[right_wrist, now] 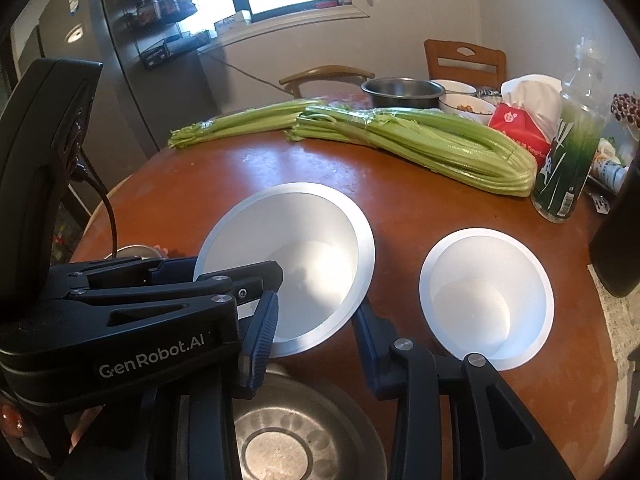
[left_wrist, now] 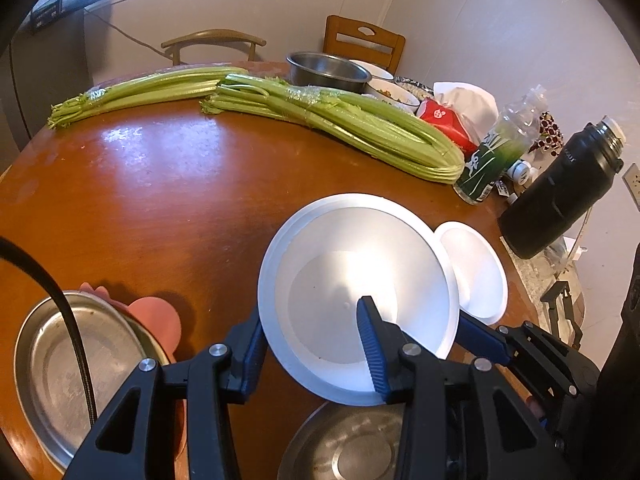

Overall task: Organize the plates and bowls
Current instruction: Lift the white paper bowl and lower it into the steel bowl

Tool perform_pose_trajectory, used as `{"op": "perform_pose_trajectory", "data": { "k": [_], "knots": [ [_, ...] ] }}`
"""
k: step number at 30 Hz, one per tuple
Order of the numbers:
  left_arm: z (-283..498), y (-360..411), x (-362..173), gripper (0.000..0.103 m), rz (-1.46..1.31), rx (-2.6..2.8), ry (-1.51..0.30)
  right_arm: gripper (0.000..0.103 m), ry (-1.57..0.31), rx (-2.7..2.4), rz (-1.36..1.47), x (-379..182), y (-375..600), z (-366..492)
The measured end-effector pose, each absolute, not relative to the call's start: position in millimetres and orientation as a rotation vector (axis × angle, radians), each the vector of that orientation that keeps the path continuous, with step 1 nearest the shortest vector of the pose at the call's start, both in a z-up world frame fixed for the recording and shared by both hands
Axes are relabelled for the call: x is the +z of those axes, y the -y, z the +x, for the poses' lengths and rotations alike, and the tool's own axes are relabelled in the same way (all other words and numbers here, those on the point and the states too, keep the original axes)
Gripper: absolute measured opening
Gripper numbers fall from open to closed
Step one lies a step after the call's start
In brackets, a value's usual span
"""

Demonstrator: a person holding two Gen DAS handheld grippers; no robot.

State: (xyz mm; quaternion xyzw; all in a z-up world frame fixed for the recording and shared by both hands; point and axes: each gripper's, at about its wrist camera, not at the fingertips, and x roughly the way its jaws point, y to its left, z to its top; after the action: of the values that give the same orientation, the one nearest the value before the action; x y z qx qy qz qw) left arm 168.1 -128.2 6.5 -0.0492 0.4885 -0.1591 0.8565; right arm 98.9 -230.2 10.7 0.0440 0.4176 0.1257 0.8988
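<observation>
A large white bowl (left_wrist: 356, 280) is tilted above the brown table; it also shows in the right wrist view (right_wrist: 288, 248). My left gripper (left_wrist: 310, 328) straddles its near rim, one finger inside and one outside, jaws apart. My right gripper (right_wrist: 316, 320) is open around the same bowl's near rim from the other side. A smaller white bowl (right_wrist: 486, 292) stands on the table to the right, also seen in the left wrist view (left_wrist: 476, 272). A steel bowl (right_wrist: 292, 436) sits just below both grippers. A steel plate (left_wrist: 76, 376) lies at the left on a pink mat (left_wrist: 156, 320).
Two celery bunches (left_wrist: 320, 120) lie across the table's far half. A steel pot (left_wrist: 328, 70), food bowls, a red tissue pack (left_wrist: 448, 124), a green bottle (left_wrist: 500, 148) and a black flask (left_wrist: 560, 196) crowd the far right. Two chairs stand behind the table.
</observation>
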Motion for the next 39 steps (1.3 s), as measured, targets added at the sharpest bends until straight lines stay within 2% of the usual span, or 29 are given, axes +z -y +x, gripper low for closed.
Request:
{"op": "perform_pose_trajectory", "data": {
  "k": [19, 39],
  "knots": [
    [122.8, 126.4, 32.2, 0.043, -0.100, -0.365, -0.974, 0.040, -0.811, 0.267, 0.071, 36.1, 230.0, 52.8],
    [92.7, 128.5, 22.5, 0.043, -0.092, -0.396, -1.008, 0.040, -0.843, 0.275, 0.087, 29.3, 233.5, 20.2]
  ]
}}
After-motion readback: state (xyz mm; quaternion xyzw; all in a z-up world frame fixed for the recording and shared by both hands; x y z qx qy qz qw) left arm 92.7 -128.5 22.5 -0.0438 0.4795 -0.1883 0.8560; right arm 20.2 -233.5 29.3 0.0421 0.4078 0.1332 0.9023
